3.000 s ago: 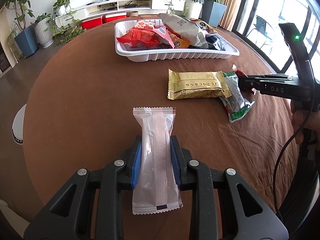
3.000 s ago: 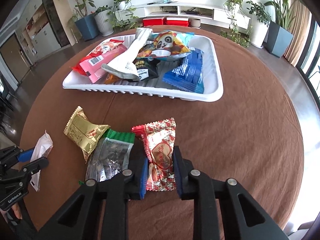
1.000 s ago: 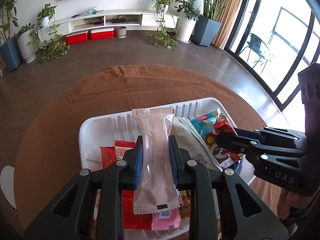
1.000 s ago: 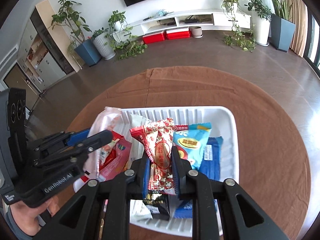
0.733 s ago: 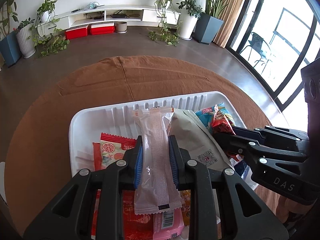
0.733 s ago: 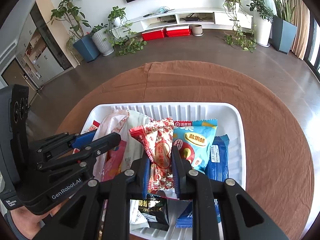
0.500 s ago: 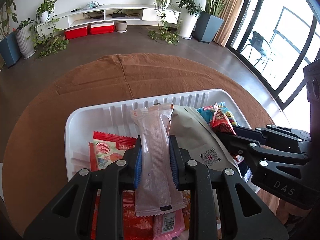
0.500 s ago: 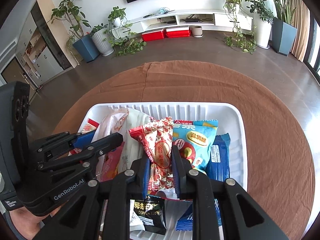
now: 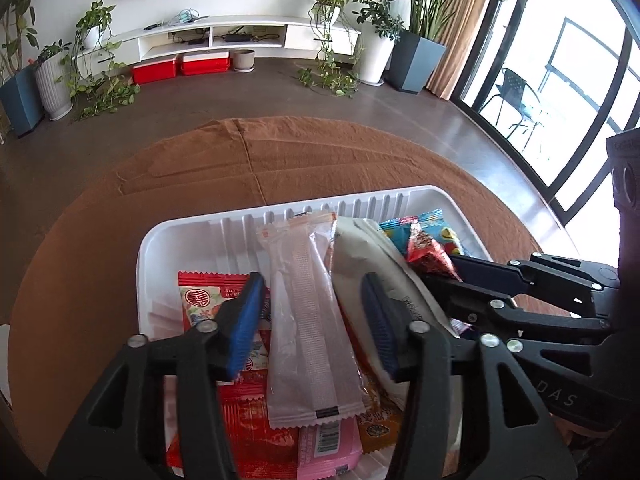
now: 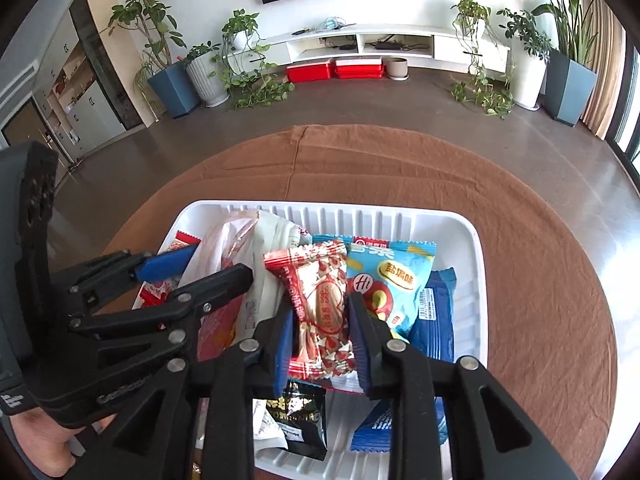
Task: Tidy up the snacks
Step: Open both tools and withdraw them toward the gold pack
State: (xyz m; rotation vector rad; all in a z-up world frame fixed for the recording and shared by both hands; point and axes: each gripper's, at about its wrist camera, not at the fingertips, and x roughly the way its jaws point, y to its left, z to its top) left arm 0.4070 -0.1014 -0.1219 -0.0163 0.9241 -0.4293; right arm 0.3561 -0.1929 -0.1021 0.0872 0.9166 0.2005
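A long clear snack packet (image 9: 310, 332) with a white strip down its middle lies on top of the other snacks in the white tray (image 9: 188, 236). The left gripper (image 9: 316, 316) is around it, and its jaws are opening, so the blue pads (image 9: 246, 320) stand away from the packet on both sides and do not press it. Next to it in the tray are a red packet (image 9: 208, 296), a pink packet (image 9: 328, 444) and a big grey bag (image 9: 372, 264). A red and white snack packet (image 10: 320, 308) sits between the fingers of the right gripper (image 10: 320, 344). Those jaws are opening too, and the pads look just beside the wrapper, so I cannot tell if they touch it. Under and beside it lie a light blue bag (image 10: 396, 284), a dark blue packet (image 10: 434, 316) and a black packet (image 10: 298, 412). The tray sits on a round table with a brown cloth (image 10: 540, 280). A hand (image 10: 44, 440) holds the left gripper low at the side
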